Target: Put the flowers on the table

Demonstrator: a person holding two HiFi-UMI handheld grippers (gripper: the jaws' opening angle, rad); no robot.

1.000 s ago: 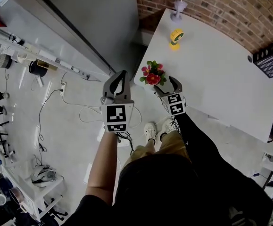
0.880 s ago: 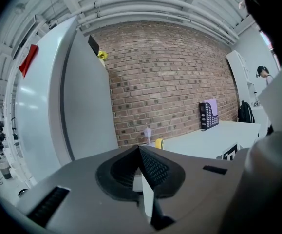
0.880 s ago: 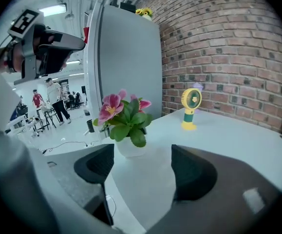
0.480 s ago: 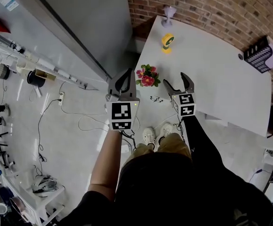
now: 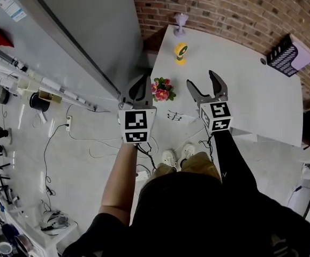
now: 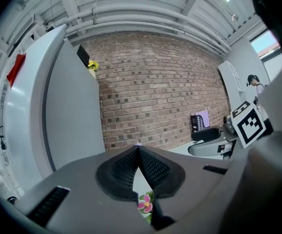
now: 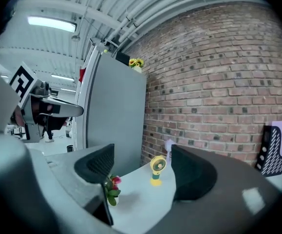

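The left gripper [image 5: 140,85] hovers off the tabletop's [image 5: 240,71] left edge, jaws closed together on nothing. Just to its right, the flowers [image 5: 160,90] stand on the tabletop near that edge. Further right, the right gripper [image 5: 202,80] hangs with jaws wide apart, empty.

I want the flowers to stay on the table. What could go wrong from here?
The flowers stand close to the table edge, so a nudge may tip them onto the floor. The shut left gripper hangs right beside them; swinging it sideways might knock them.
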